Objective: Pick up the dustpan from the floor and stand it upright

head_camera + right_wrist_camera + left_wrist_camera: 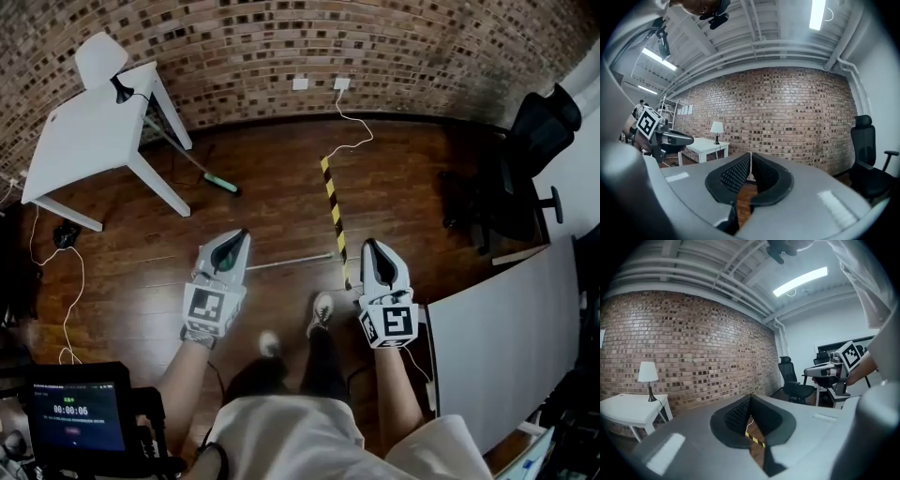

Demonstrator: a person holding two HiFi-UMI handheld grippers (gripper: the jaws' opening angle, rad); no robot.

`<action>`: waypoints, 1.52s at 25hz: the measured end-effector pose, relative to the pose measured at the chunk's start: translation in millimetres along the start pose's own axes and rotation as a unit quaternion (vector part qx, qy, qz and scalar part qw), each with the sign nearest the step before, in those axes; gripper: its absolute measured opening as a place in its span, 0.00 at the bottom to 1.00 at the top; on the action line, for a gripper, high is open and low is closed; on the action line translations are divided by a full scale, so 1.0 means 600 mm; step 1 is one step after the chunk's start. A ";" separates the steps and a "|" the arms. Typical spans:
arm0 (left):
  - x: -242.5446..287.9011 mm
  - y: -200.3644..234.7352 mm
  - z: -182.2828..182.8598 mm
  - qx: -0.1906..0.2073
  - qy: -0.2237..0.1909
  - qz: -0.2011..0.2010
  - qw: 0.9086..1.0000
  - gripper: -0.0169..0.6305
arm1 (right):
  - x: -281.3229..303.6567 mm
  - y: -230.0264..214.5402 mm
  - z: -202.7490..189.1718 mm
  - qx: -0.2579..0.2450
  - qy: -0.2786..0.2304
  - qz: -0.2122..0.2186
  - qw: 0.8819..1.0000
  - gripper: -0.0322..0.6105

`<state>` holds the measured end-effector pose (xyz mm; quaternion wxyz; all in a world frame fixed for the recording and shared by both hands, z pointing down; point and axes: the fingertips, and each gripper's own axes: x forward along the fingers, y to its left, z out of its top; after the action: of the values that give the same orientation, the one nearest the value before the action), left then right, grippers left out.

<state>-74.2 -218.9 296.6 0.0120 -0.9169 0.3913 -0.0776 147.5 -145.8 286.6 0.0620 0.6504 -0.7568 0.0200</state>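
Observation:
No dustpan pan shows plainly. A thin long handle with a green end (pixel 221 183) lies on the wooden floor by the white table (pixel 89 131); I cannot tell if it belongs to the dustpan. A pale thin rod (pixel 291 262) lies on the floor between my grippers. My left gripper (pixel 242 234) hangs above the floor, shut and empty, its pads together (pixel 750 397). My right gripper (pixel 370 244) is level with it to the right, pads almost touching with nothing between them (pixel 751 154). Both point toward the brick wall.
A yellow-black tape strip (pixel 334 216) runs across the floor toward the wall. A black office chair (pixel 525 159) and a white panel (pixel 506 347) stand at the right. Cables (pixel 66 281) trail at the left. The person's feet (pixel 321 311) are below the grippers.

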 end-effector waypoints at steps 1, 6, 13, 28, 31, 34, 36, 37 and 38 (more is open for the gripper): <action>0.019 -0.001 -0.013 -0.003 0.004 -0.001 1.000 0.03 | 0.008 -0.007 -0.015 0.001 0.004 0.000 1.000 0.09; 0.131 -0.032 -0.067 -0.014 0.018 -0.006 1.000 0.03 | 0.064 -0.070 -0.086 0.011 0.018 0.008 1.000 0.10; 0.271 -0.110 -0.177 -0.023 0.046 -0.039 0.998 0.03 | 0.124 -0.167 -0.237 0.031 0.052 0.010 0.998 0.10; 0.474 -0.189 -0.592 -0.049 0.034 -0.079 0.995 0.03 | 0.221 -0.210 -0.734 0.016 0.075 0.009 0.997 0.18; 0.486 -0.217 -0.705 -0.052 0.037 -0.088 0.994 0.03 | 0.217 -0.205 -0.853 0.013 0.079 0.002 0.997 0.20; 0.491 -0.233 -0.809 -0.054 0.042 -0.091 0.994 0.03 | 0.216 -0.198 -0.967 0.011 0.091 -0.002 0.996 0.22; 0.496 -0.242 -0.871 -0.053 0.048 -0.092 0.993 0.03 | 0.216 -0.192 -1.035 0.000 0.100 0.005 0.995 0.24; 0.500 -0.246 -0.898 -0.052 0.050 -0.094 0.993 0.03 | 0.215 -0.188 -1.065 -0.010 0.102 0.011 0.995 0.25; 0.505 -0.250 -0.922 -0.050 0.051 -0.095 0.993 0.03 | 0.215 -0.184 -1.093 -0.021 0.104 0.018 0.994 0.27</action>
<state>155.8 -311.5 895.7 -0.0613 -0.9443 0.3055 -0.1056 282.0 -216.6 946.9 0.1539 0.6299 -0.7578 0.0724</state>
